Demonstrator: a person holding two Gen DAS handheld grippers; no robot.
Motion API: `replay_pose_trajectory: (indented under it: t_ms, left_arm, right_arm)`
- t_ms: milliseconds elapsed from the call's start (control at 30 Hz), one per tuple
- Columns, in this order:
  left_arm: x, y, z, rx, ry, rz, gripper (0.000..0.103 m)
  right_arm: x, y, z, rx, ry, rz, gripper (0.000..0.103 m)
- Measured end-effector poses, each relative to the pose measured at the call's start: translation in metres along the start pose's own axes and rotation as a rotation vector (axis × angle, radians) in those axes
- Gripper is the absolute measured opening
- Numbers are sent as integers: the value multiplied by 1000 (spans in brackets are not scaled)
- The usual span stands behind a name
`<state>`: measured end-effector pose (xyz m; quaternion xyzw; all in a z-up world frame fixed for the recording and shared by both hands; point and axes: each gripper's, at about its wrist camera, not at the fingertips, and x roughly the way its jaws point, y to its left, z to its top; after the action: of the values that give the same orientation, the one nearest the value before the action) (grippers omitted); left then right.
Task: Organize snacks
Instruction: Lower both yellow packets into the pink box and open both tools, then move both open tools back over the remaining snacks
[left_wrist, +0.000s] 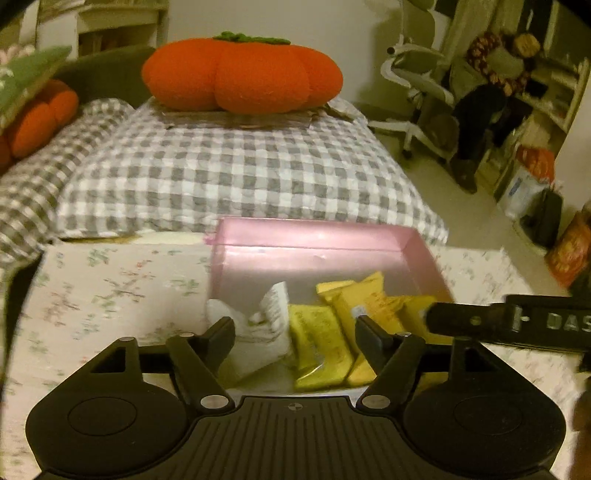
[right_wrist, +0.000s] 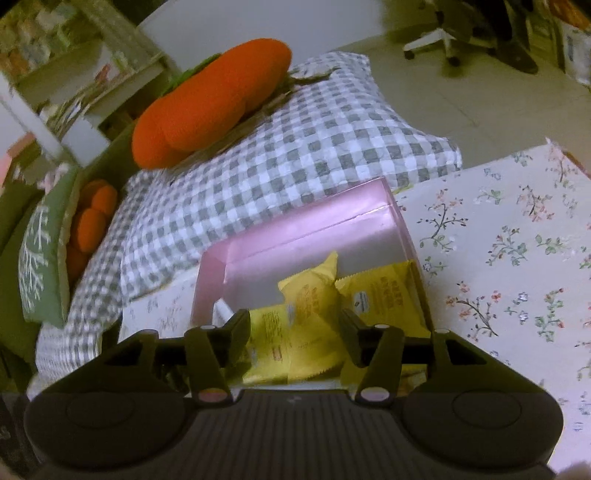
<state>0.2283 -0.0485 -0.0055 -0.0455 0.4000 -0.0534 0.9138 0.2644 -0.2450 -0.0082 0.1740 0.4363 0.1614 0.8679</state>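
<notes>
Hovering over a pink box (left_wrist: 314, 243) on a floral-covered bench (left_wrist: 110, 288), the left claw (left_wrist: 295, 332) and right claw (right_wrist: 293, 328) both stand apart, gripping nothing. Yellow snack packets (right_wrist: 310, 295) and a white packet (left_wrist: 266, 321) lie inside the box (a checked quilt (left_wrist: 221, 173) lies behind).

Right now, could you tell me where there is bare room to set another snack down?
The far half of the pink box, behind the yellow packets, is bare. The floral cloth right of the box and left of it is free. The box's near end is crowded with yellow and white packets.
</notes>
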Motion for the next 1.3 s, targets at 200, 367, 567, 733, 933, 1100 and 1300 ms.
replay_pose_trajectory:
  t_ms: [200, 367, 567, 733, 933, 1100, 1300]
  left_arm:
    - [-20, 5, -14, 64, 57, 34, 77]
    - [-45, 10, -24, 79, 75, 13, 77]
    - [-63, 4, -48, 185, 83, 44, 83]
    - [-64, 3, -63, 208, 127, 15, 83]
    - [-57, 4, -81, 282, 165, 18, 83]
    - [-37, 12, -93, 317, 236, 47, 83]
    - [-26, 9, -107, 386, 279, 46, 83]
  right_arm:
    - [-23, 4, -12, -96, 12, -105, 59]
    - [-45, -13, -15, -23, 35, -81, 64]
    - [-62, -29, -25, -7, 78, -108, 68]
    - [-70, -40, -37, 47, 114, -121, 68]
    - [-62, -42, -49, 67, 142, -148, 68]
    - [-55, -37, -54, 37, 151, -171, 68]
    - [-43, -42, -60, 50, 190, -197, 68]
